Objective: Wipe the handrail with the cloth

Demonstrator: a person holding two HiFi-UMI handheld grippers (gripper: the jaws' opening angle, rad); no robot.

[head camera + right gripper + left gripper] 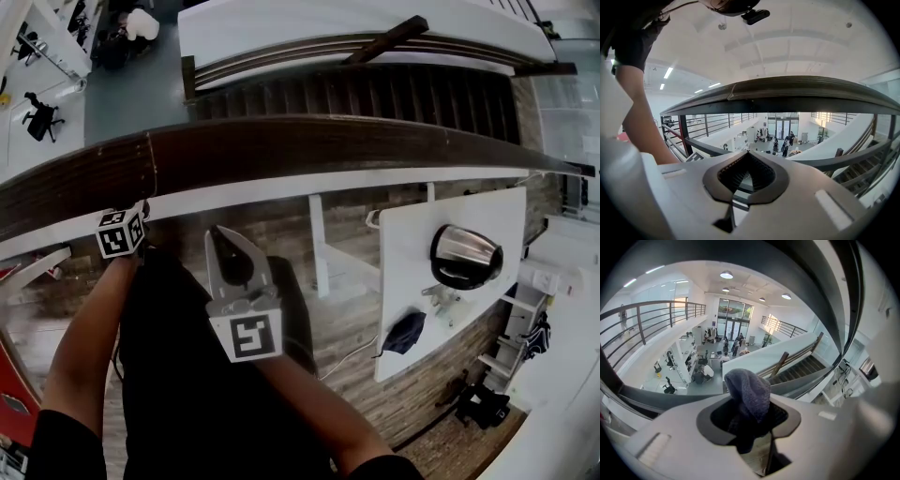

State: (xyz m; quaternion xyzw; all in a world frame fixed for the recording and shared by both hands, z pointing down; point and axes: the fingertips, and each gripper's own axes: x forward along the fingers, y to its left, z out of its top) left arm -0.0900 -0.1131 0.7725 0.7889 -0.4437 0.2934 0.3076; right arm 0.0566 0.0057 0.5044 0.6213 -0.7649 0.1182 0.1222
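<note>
Left hand-held gripper (pixel 752 420) clamped on grey cloth (pixel 749 392); atrium below.

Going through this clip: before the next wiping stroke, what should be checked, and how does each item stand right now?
1. Cloth clamped in the left gripper: ok.
2. Left gripper close to the handrail: ok.
3. Cloth pressed against the handrail: cannot tell.
4. Right gripper shut with nothing in it, apart from the rail: ok.
5. Which stretch of the handrail needs wiping: cannot tell.
</note>
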